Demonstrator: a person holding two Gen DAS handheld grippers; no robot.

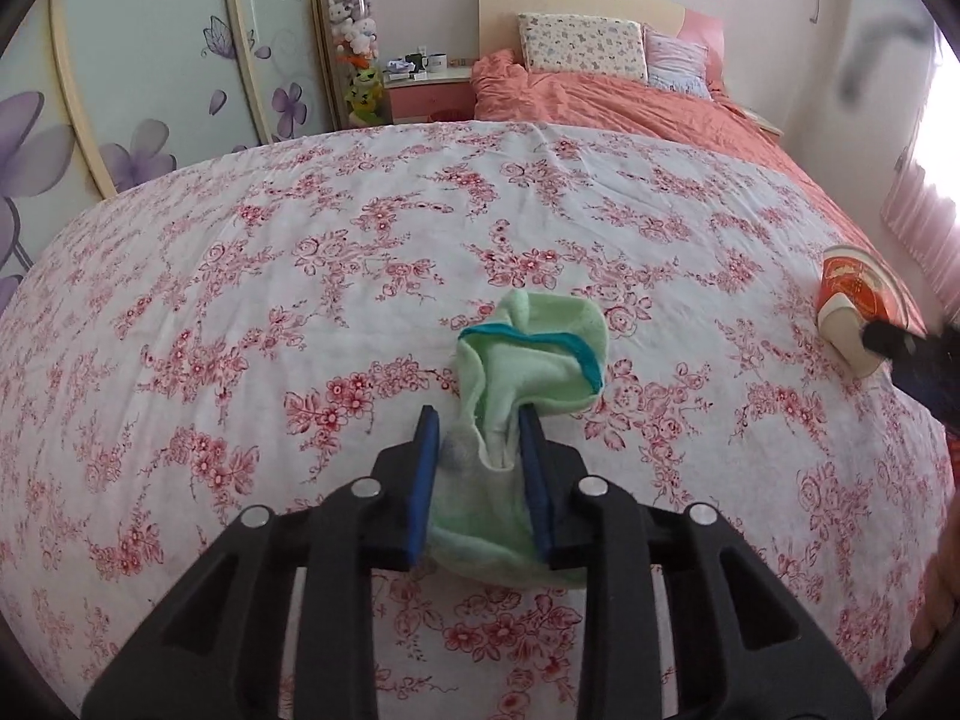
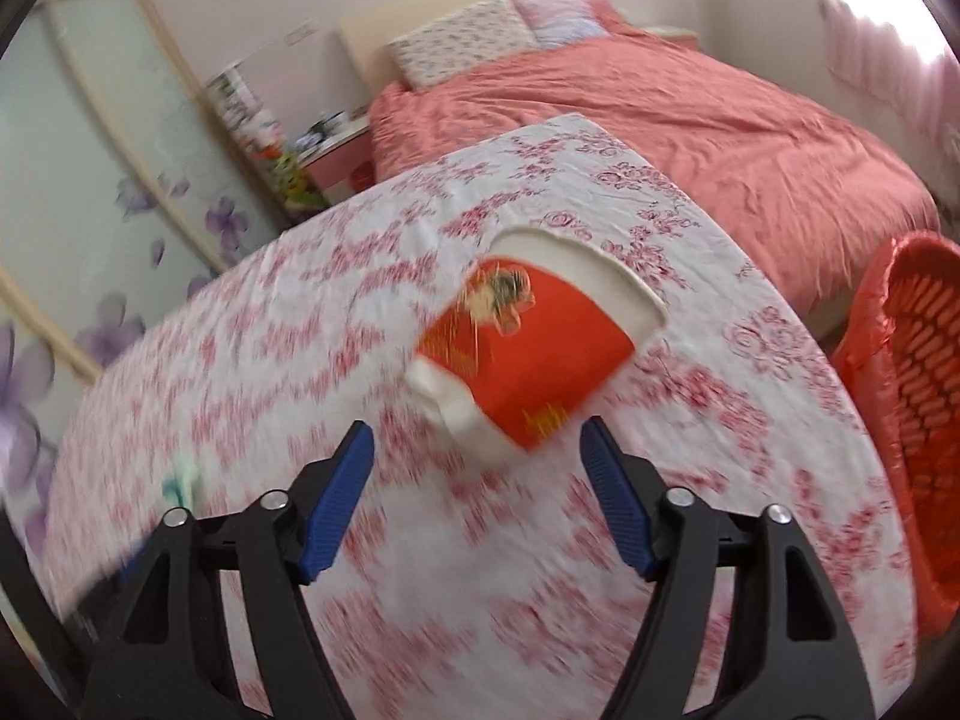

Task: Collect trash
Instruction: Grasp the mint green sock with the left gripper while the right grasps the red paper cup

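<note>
Centrally, the left gripper (image 1: 474, 420) had its blue jaws clamped on a green cloth (image 1: 528, 360) lying on a floral sheet (image 1: 300, 276). Far right on the sheet, a red paper cup (image 2: 528, 354) lay on its side. The right gripper (image 2: 477, 438) hovered near the cup's base, jaws wide apart. A red basket (image 2: 918, 396) stood right of the sheet.
</note>
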